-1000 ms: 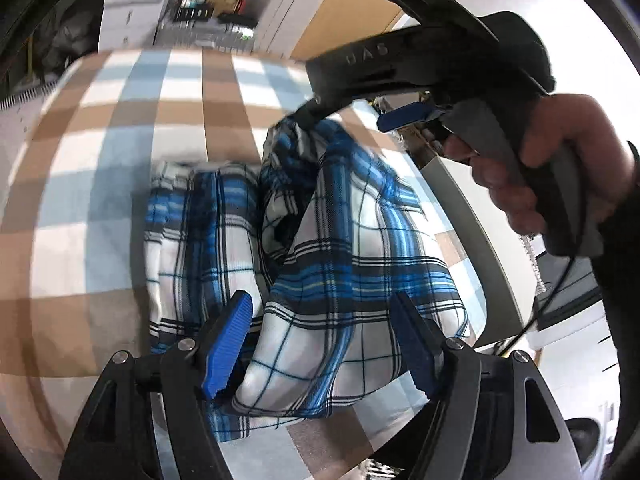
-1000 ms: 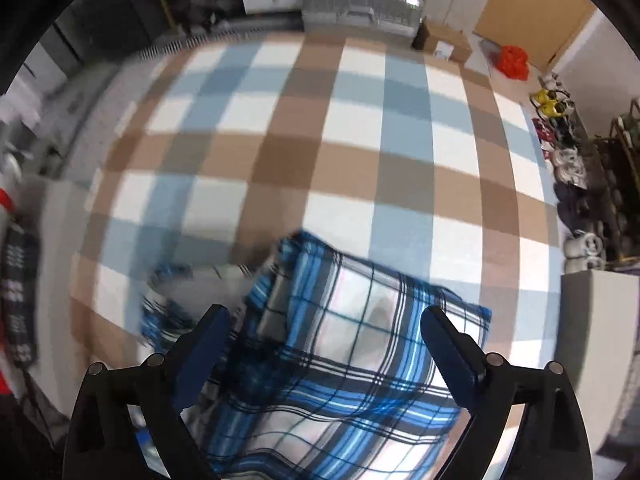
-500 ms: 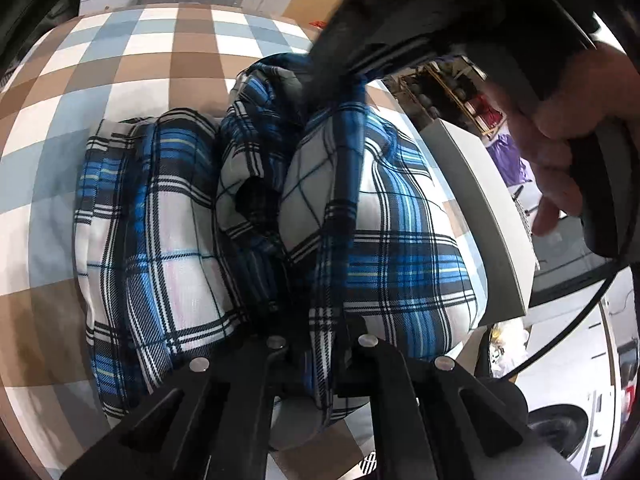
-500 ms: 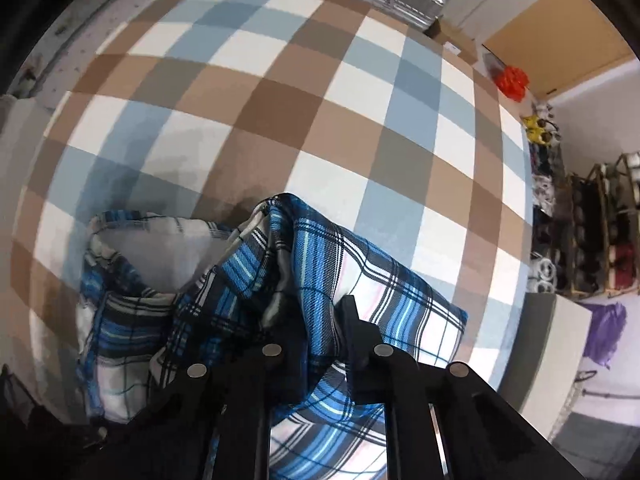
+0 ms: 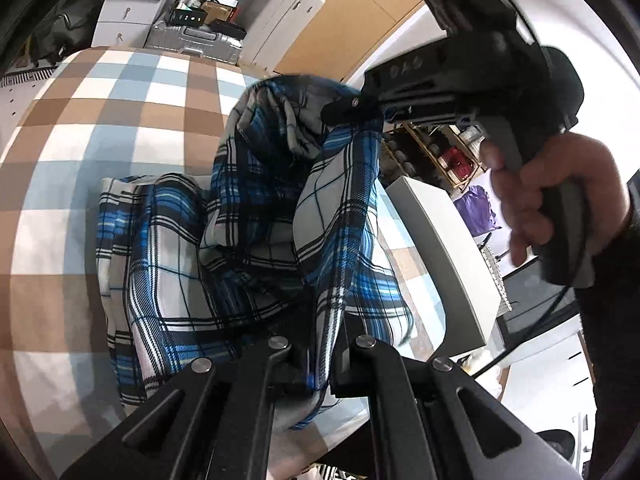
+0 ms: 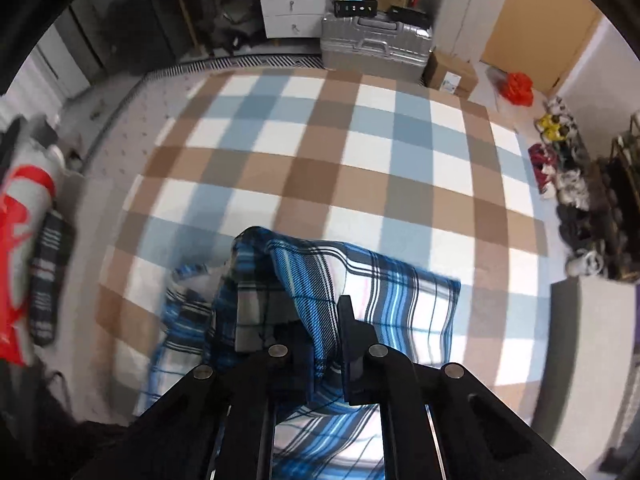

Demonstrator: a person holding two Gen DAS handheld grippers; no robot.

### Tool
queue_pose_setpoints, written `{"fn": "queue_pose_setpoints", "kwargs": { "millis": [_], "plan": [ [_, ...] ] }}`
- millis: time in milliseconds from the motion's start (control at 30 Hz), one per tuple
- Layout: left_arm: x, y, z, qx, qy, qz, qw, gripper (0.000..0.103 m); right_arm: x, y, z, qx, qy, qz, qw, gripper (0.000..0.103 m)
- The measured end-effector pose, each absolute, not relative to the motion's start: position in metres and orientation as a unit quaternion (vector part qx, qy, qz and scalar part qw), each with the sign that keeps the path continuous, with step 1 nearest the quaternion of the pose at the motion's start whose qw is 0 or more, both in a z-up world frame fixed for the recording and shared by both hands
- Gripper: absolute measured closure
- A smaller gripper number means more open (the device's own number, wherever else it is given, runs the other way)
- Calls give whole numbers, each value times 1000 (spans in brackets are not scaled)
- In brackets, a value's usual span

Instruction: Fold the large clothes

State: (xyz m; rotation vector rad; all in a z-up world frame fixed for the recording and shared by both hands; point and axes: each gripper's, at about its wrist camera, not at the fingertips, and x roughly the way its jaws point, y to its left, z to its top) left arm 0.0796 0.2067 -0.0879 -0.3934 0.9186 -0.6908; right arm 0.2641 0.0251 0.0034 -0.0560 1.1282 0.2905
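Checked brown, blue and white bed cover [image 6: 360,168] spread wide. On its near side, blue plaid shirt [image 5: 160,264], partly folded, long axis running near to far, right half lifted mid-fold. Left gripper [image 5: 320,364] and right gripper [image 6: 326,356] both clamped on raised cloth; fold-over and smoothing judged left.

A lived-in home room is showing: beyond the checked blanket [image 6: 320,168], a silver suitcase [image 6: 374,46], white drawers [image 6: 294,2] and shoes [image 6: 560,160] are sitting.
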Motion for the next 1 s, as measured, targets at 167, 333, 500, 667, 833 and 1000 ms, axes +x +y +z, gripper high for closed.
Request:
{"fn": "queue_pose_setpoints", "kwargs": {
  "millis": [167, 333, 500, 667, 833, 1000],
  "plan": [
    [58, 223, -107, -202, 441, -294, 823, 103, 258, 49, -6, 32, 563, 159, 810, 94],
    [39, 239, -132, -213, 466, -270, 815, 103, 256, 76, -46, 101, 600, 202, 767, 93],
    [38, 247, -136, -222, 486, -243, 810, 101, 254, 86, -95, 219, 618, 256, 710, 88],
    [40, 260, -111, -204, 493, -222, 816, 75, 233, 59, -92, 331, 542, 373, 676, 10],
    [41, 270, -56, -189, 451, -223, 844, 51, 185, 0, -76, 370, 430, 441, 696, 0],
    [93, 245, -32, -177, 460, -215, 843, 22, 139, -43, -96, 338, 383, 414, 754, 0]
  ]
}}
